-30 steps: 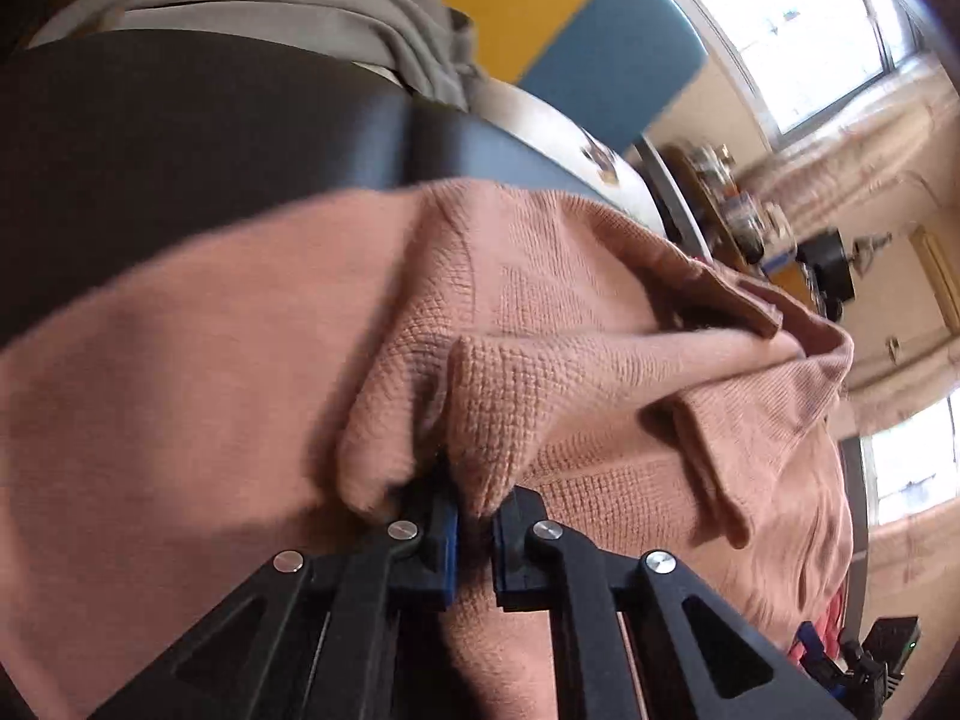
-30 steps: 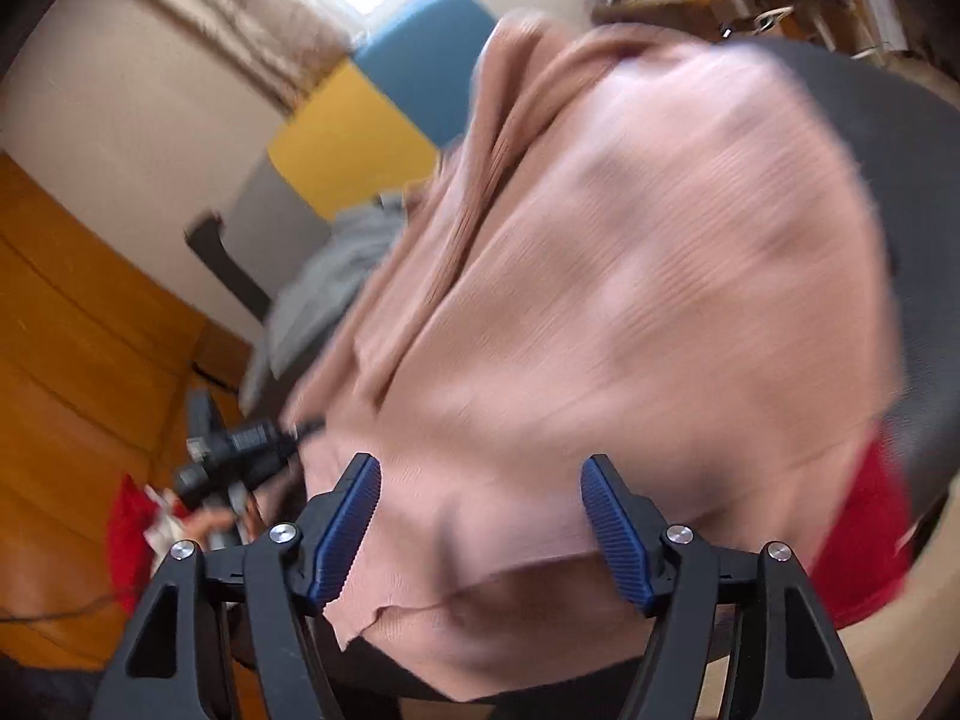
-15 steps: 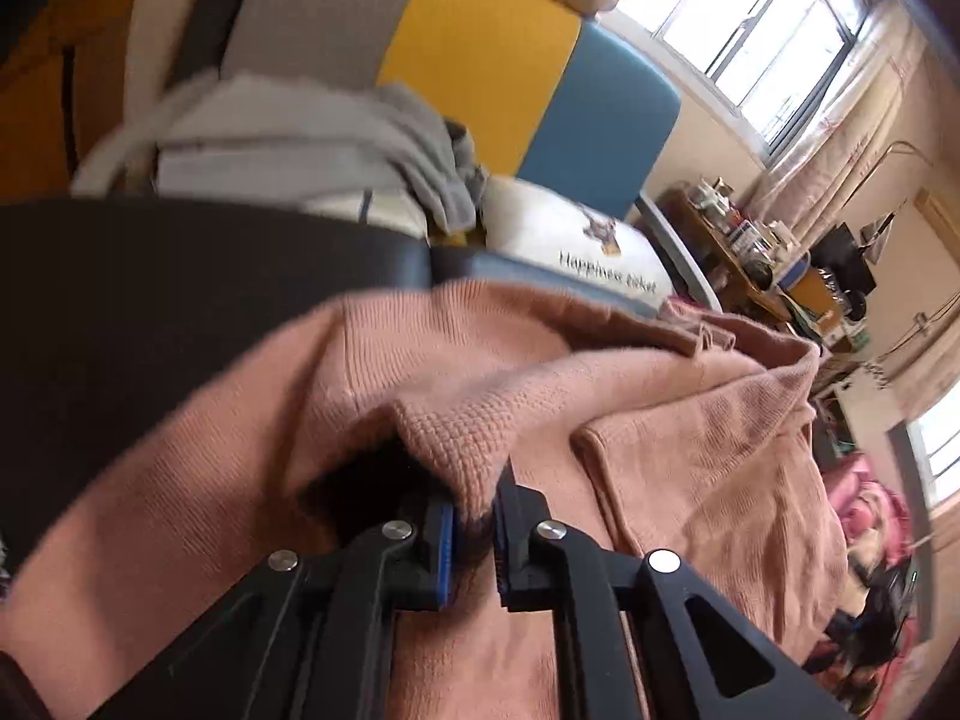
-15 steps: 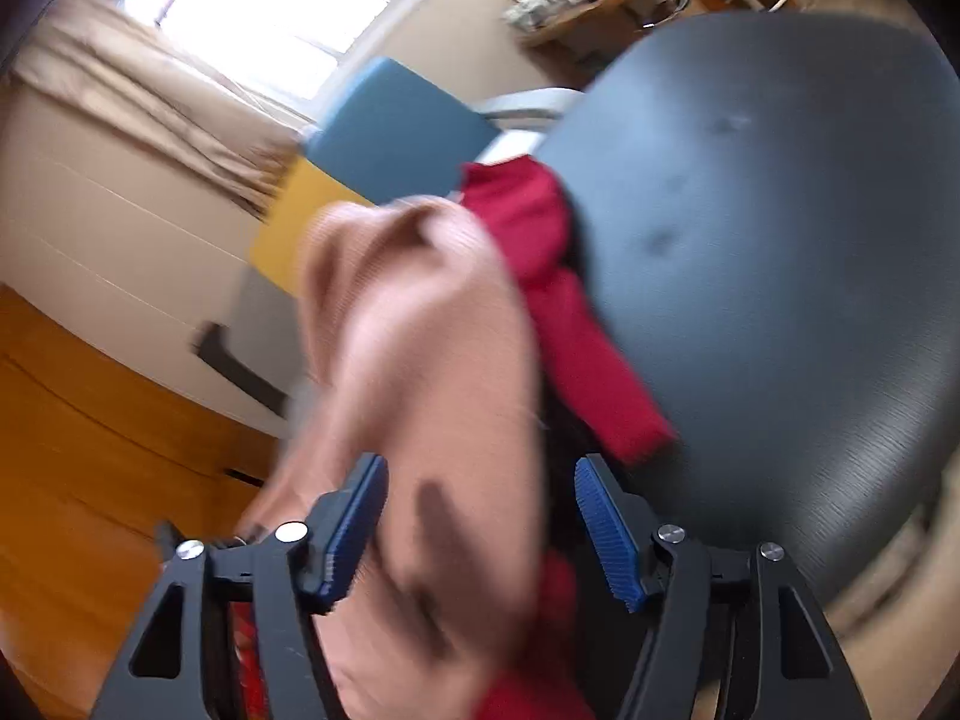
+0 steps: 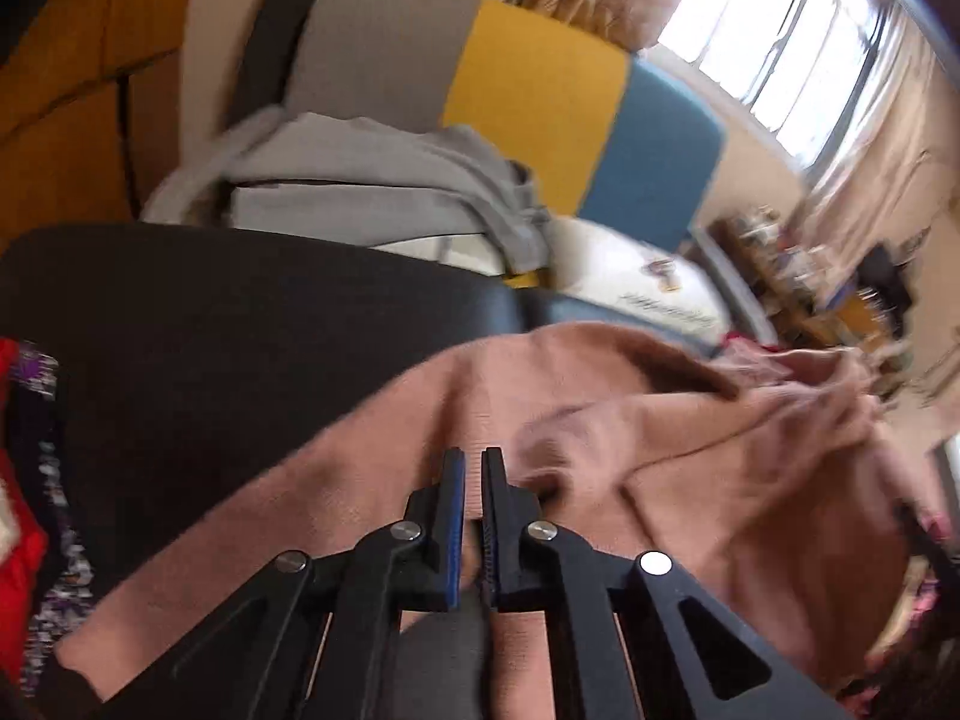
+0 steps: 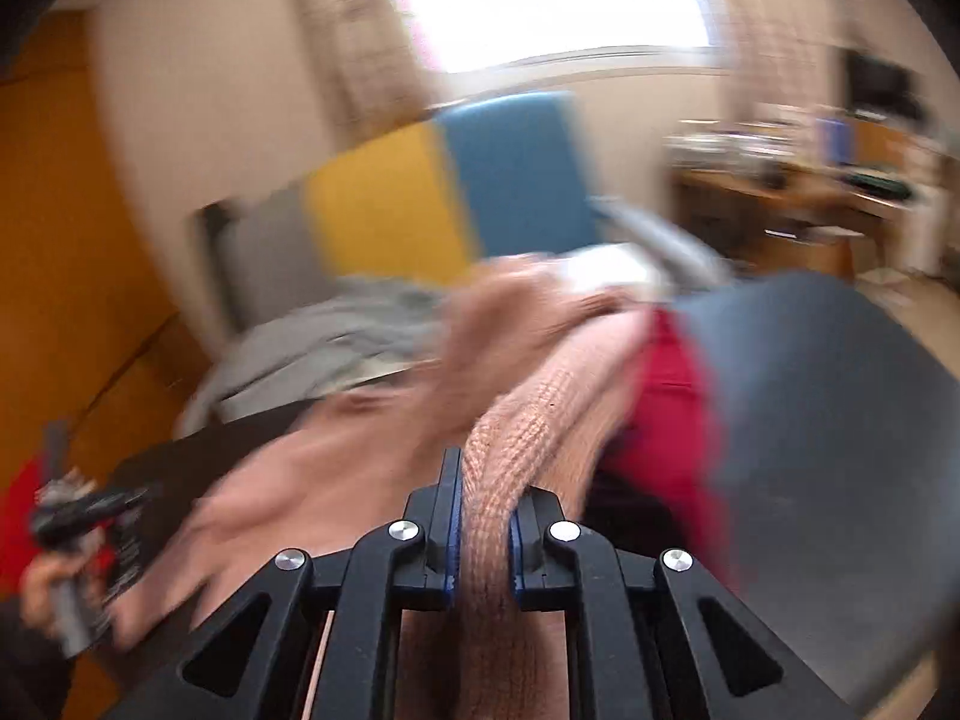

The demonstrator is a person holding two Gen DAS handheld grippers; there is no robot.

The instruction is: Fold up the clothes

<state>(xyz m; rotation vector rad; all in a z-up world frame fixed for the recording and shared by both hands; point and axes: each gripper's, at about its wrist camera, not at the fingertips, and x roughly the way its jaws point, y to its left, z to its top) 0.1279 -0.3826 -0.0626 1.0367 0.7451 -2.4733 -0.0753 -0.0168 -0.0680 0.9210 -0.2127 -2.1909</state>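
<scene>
A pink knitted sweater (image 5: 690,468) lies spread over a dark round table (image 5: 240,324). My left gripper (image 5: 472,462) sits low over its near part. Its jaws are almost together on a thin bit of the knit, and a crease runs off to the right. In the right wrist view my right gripper (image 6: 485,480) is shut on a thick ribbed band of the same sweater (image 6: 336,480). The band trails back toward the table's far side. The left gripper (image 6: 78,510) shows blurred at the far left, held in a hand.
A red garment (image 6: 666,396) lies under the sweater on the table (image 6: 840,450). Red and patterned cloth (image 5: 36,480) sits at the table's left edge. Behind stands a grey, yellow and blue sofa (image 5: 528,90) with grey clothes (image 5: 372,180) and a white pillow (image 5: 636,282). A cluttered desk (image 6: 798,198) is far right.
My right gripper was open over the sweater and is now shut on its ribbed band. The left jaws stand closer together, and the fold bulging over them is gone. Both views swung upward.
</scene>
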